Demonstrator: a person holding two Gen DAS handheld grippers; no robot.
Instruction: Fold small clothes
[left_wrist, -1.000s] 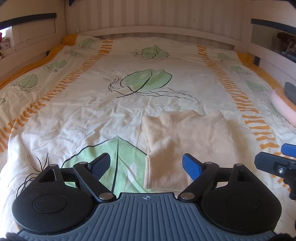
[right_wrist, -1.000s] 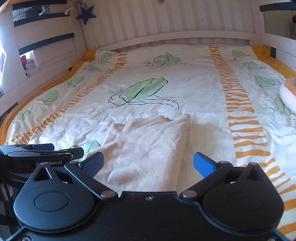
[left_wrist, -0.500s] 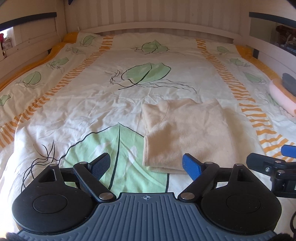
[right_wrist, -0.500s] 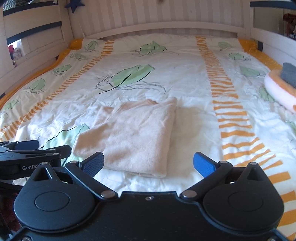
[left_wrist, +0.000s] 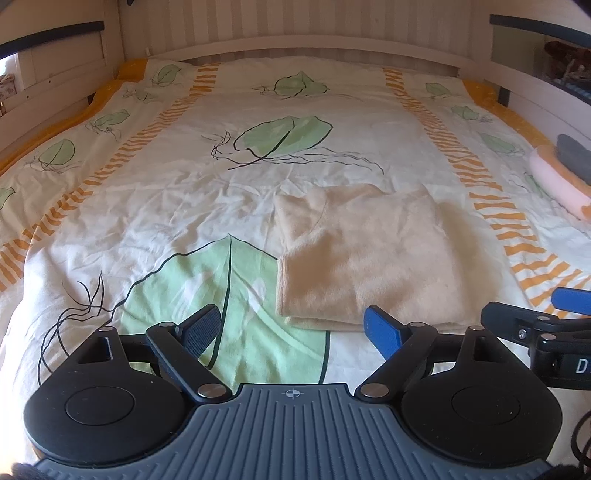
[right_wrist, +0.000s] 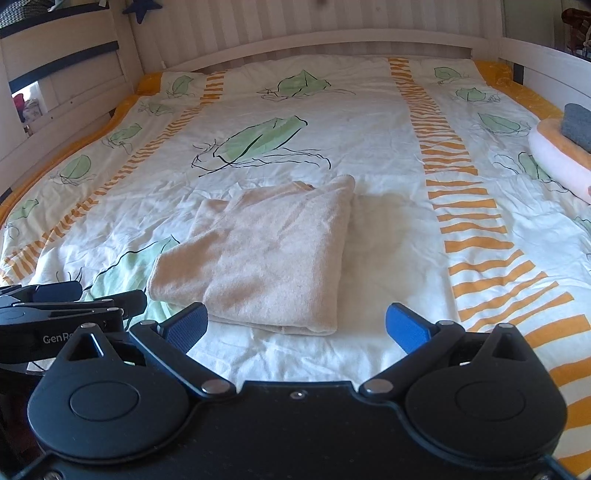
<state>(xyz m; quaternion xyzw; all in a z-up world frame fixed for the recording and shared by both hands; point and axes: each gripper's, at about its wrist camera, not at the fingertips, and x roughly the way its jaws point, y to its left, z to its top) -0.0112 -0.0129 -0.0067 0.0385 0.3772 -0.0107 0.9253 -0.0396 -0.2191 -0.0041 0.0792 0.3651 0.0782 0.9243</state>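
We are over a bed (left_wrist: 184, 192) with pale slatted rails, its cover printed with green leaves and orange stripes. A beige garment (left_wrist: 373, 258), already folded into a compact rectangle, lies on the near half of the cover, just ahead of both tools. The left gripper (left_wrist: 291, 328) hangs above the leaf print to the garment's left, fingers apart with nothing between them; the right gripper (right_wrist: 295, 325) sits over the garment's near edge, fingers likewise apart and empty. At the right edge of the bed a small stack of folded pieces (right_wrist: 561, 151) rests on the cover. We judge this fold finished or nearly so. To do the next move well, we should take the near edge with both tools at once, pinch all layers together, and lift evenly so the folds do not slide open.
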